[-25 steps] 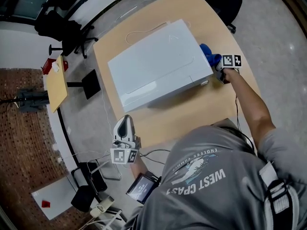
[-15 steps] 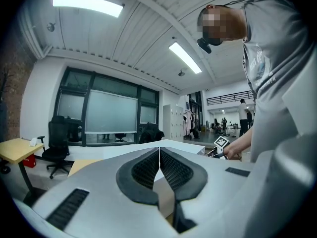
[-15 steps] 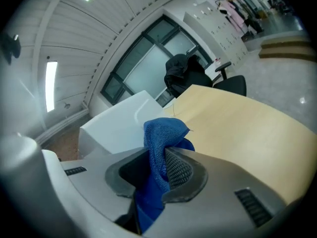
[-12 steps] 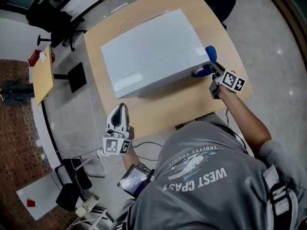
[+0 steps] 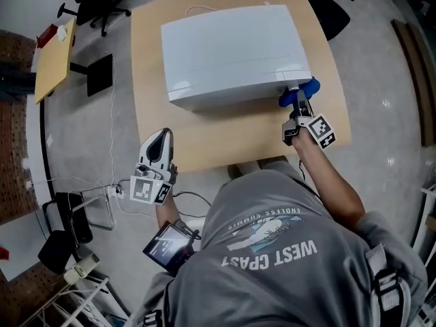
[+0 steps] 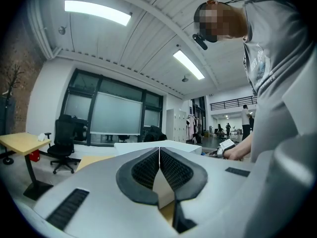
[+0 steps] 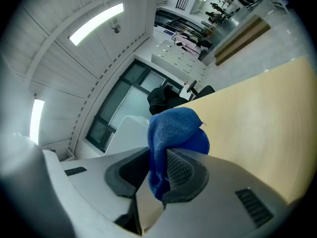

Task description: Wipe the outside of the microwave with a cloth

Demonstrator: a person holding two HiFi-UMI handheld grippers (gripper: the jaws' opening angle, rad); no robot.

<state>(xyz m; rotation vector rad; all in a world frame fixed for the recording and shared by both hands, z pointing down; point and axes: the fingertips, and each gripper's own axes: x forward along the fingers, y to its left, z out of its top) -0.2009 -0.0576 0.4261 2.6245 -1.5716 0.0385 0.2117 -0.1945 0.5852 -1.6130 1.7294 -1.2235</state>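
Right gripper (image 5: 298,105): fingers clamped on bunched blue terry cloth (image 7: 174,132), at near right corner of white boxy microwave (image 5: 231,50) on pale wooden desk (image 5: 225,142). Left gripper (image 6: 159,155): fingers pressed together, empty, off desk's near edge. Wiping seems under way; next, drag cloth along front face with steady contact.

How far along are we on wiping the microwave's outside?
Done: the cloth is clamped in the right gripper. In hand: it's at the microwave's near right corner. Left: which faces are wiped doesn't show, so assume the top and other sides remain. The left gripper is shut and empty.
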